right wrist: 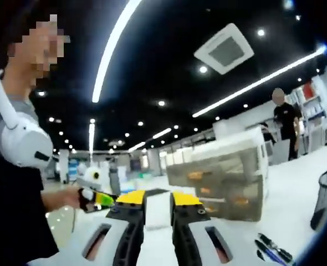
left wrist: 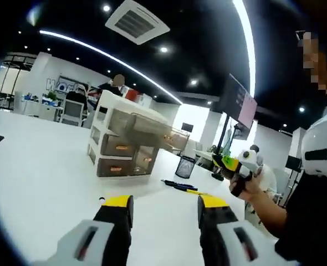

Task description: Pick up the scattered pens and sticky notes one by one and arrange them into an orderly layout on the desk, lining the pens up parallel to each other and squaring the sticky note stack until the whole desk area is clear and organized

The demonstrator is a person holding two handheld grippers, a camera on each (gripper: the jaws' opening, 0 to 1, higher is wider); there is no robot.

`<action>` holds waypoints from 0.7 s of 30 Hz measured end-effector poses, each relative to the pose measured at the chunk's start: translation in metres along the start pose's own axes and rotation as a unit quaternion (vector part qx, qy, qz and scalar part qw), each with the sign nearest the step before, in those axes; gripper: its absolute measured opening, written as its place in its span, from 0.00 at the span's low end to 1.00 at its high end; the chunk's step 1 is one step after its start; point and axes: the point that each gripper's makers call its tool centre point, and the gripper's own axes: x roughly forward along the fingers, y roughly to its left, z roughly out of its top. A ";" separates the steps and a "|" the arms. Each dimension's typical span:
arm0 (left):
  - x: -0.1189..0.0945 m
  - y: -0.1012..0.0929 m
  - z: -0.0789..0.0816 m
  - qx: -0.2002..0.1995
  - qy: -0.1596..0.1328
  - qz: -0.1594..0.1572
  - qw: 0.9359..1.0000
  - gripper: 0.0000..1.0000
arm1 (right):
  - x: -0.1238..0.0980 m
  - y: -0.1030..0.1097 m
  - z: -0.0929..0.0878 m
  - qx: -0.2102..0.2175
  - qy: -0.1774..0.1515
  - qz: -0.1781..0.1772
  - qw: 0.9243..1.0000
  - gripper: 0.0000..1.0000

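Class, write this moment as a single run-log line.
left hand-held gripper: open, empty | right hand-held gripper: jaws apart, empty | pens: lying on desk | drawer unit: beyond pens

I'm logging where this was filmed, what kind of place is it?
Probably an open-plan office: a white desk with a drawer unit and pens, and a ceiling vent with strip lights.
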 end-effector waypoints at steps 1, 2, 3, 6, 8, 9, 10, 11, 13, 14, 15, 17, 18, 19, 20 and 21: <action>0.002 -0.001 -0.001 -0.003 0.002 0.003 1.000 0.55 | 0.003 -0.001 -0.004 0.000 0.012 -0.007 1.000 0.23; 0.002 0.000 -0.001 -0.007 0.003 0.005 1.000 0.57 | 0.005 0.004 -0.002 -0.015 0.013 -0.004 1.000 0.26; 0.002 -0.001 0.000 -0.010 0.004 0.006 1.000 0.58 | 0.006 0.009 -0.003 -0.038 0.020 0.001 0.999 0.27; -0.003 -0.006 0.003 0.015 -0.005 0.010 1.000 0.58 | 0.004 0.013 -0.013 -0.109 0.070 -0.018 0.991 0.26; -0.012 -0.001 -0.002 0.008 0.008 0.029 1.000 0.58 | 0.000 0.008 -0.019 -0.125 0.098 -0.041 0.986 0.26; -0.018 0.005 -0.001 0.007 0.006 0.045 0.999 0.58 | -0.004 0.006 -0.022 -0.134 0.112 -0.051 0.983 0.27; -0.024 0.008 -0.001 0.007 0.006 0.056 0.998 0.58 | -0.008 0.005 -0.023 -0.149 0.121 -0.058 0.980 0.28; -0.030 0.008 -0.002 0.011 0.008 0.062 0.998 0.57 | -0.012 0.006 -0.024 -0.166 0.126 -0.064 0.976 0.28; -0.040 0.005 -0.004 0.034 0.008 0.065 0.997 0.55 | -0.020 0.007 -0.029 -0.178 0.137 -0.074 0.972 0.28; -0.046 0.007 -0.003 0.046 0.006 0.074 0.996 0.55 | -0.024 0.007 -0.033 -0.174 0.144 -0.077 0.971 0.28; -0.050 0.013 -0.004 0.065 0.012 0.093 0.993 0.56 | -0.028 0.004 -0.035 -0.163 0.148 -0.083 0.972 0.28; -0.057 0.022 -0.010 0.094 0.044 0.127 0.986 0.56 | -0.038 0.001 -0.039 -0.143 0.167 -0.095 0.971 0.31; -0.058 0.020 -0.008 0.102 0.043 0.130 0.985 0.56 | -0.042 0.001 -0.040 -0.148 0.173 -0.094 0.969 0.33; -0.057 0.015 -0.006 0.102 0.038 0.126 0.986 0.55 | -0.046 0.002 -0.041 -0.152 0.177 -0.095 0.968 0.35; -0.056 0.009 -0.003 0.099 0.030 0.120 0.987 0.55 | -0.052 0.002 -0.044 -0.143 0.187 -0.096 0.967 0.35; -0.055 0.003 0.000 0.096 0.023 0.113 0.989 0.54 | -0.058 0.003 -0.047 -0.134 0.198 -0.096 0.966 0.35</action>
